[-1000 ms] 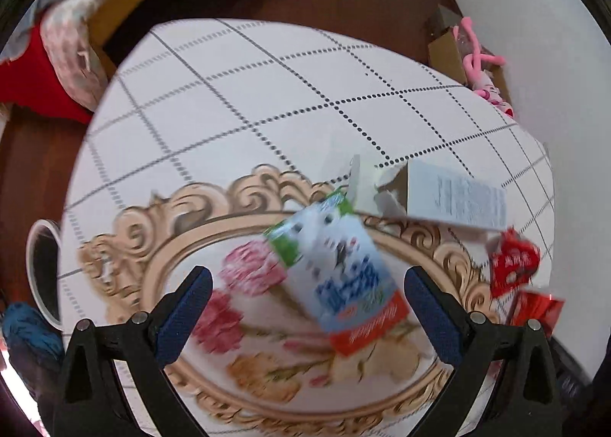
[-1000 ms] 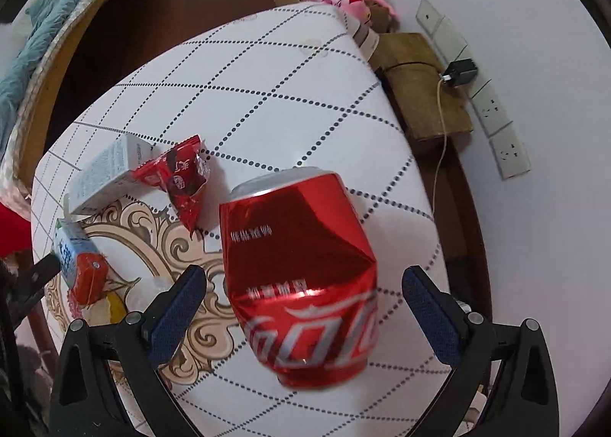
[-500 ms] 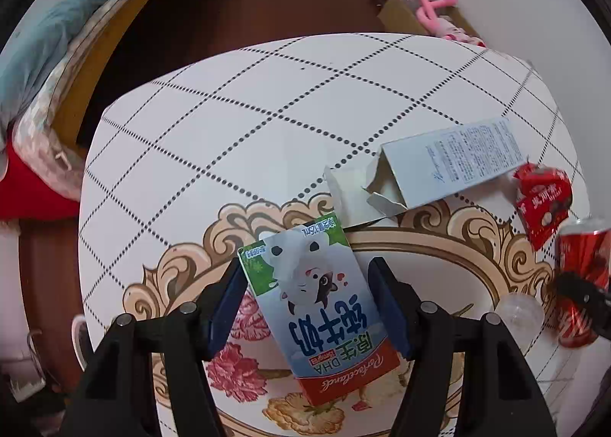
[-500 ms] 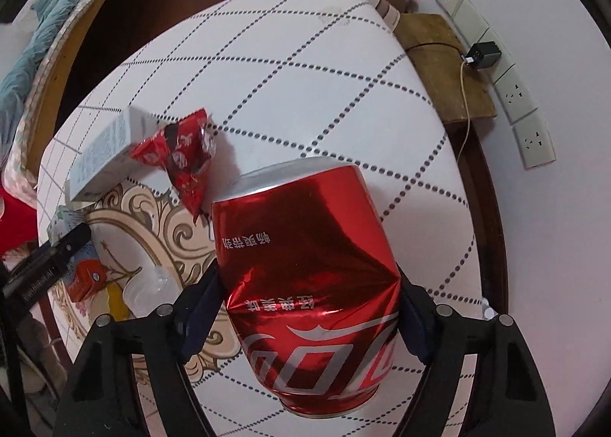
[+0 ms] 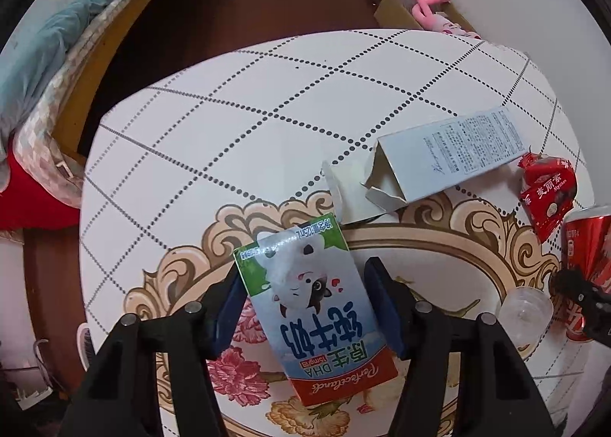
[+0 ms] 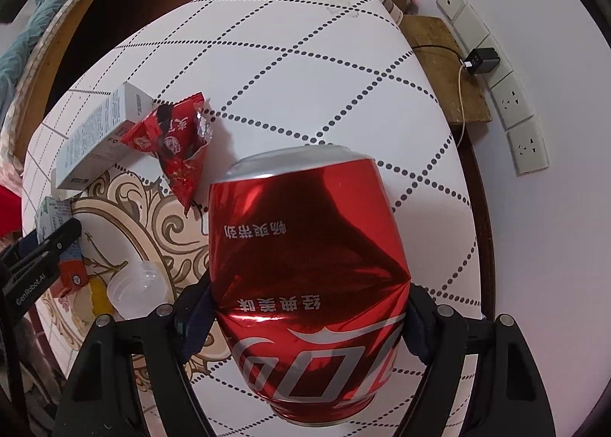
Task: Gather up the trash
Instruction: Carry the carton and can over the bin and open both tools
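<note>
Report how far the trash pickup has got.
Done: nothing visibly binned; no bin is in view. In hand: the left claw is shut on the milk carton, the right claw on the dented cola can. Left on the table: the open white box, red snack wrapper, clear plastic cup.

I see my white bench [image 5: 236, 120] with dotted lines. A pink toy [image 5: 424, 3] sits top right. A bed [image 5: 57, 39] is upper left.

glossy dented metal can [image 6: 305, 265], printed paper carton [image 5: 317, 307] (slight sheen), crinkly foil wrapper [image 6: 175, 146]
</note>
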Demonstrator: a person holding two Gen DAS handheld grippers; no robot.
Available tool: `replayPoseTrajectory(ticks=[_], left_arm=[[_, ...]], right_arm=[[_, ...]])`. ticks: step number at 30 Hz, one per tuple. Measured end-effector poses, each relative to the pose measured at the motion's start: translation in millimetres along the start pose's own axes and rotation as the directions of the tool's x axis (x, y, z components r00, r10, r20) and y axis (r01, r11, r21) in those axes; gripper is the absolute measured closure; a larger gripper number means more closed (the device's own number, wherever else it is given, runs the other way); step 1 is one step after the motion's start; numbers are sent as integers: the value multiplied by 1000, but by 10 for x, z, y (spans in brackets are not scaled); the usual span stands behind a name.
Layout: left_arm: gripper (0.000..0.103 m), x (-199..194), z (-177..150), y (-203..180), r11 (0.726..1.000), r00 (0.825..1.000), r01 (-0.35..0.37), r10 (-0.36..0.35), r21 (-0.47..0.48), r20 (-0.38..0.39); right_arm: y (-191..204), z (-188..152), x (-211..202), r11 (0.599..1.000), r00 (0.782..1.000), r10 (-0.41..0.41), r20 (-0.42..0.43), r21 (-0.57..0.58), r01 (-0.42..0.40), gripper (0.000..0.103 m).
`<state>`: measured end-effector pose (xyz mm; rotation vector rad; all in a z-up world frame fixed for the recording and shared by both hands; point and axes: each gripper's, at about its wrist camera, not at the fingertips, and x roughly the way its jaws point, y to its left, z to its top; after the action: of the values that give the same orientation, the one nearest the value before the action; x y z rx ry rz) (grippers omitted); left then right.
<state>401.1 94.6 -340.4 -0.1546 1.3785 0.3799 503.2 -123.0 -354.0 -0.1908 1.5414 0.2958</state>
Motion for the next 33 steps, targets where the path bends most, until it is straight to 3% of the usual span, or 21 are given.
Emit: replayPoseTrajectory(ticks=[10, 18, 23, 28, 33], left_arm=[[46, -527, -169, 122, 1000, 991, -15, 18, -22, 132], [46, -1388, -444, 454, 996, 957, 39, -14, -82, 290], [46, -1909, -700, 779, 991, 931, 53, -5, -123, 364], [46, -2346, -1104, 1360, 982, 908, 36, 44, -183, 416], [47, -2532, -1541, 1989, 965, 900, 19, 98, -262, 425]], right_arm=[[64, -134, -208, 999, 996, 22, 84, -27, -19, 22], [301, -391, -851, 992, 969, 117, 216, -64, -105, 22], [704, -616, -1323, 973, 939, 219, 265, -137, -188, 22], [1292, -883, -1708, 937, 903, 321, 285, -237, -258, 22], [2076, -1254, -1898, 879, 869, 430, 246, -335, -340, 22]])
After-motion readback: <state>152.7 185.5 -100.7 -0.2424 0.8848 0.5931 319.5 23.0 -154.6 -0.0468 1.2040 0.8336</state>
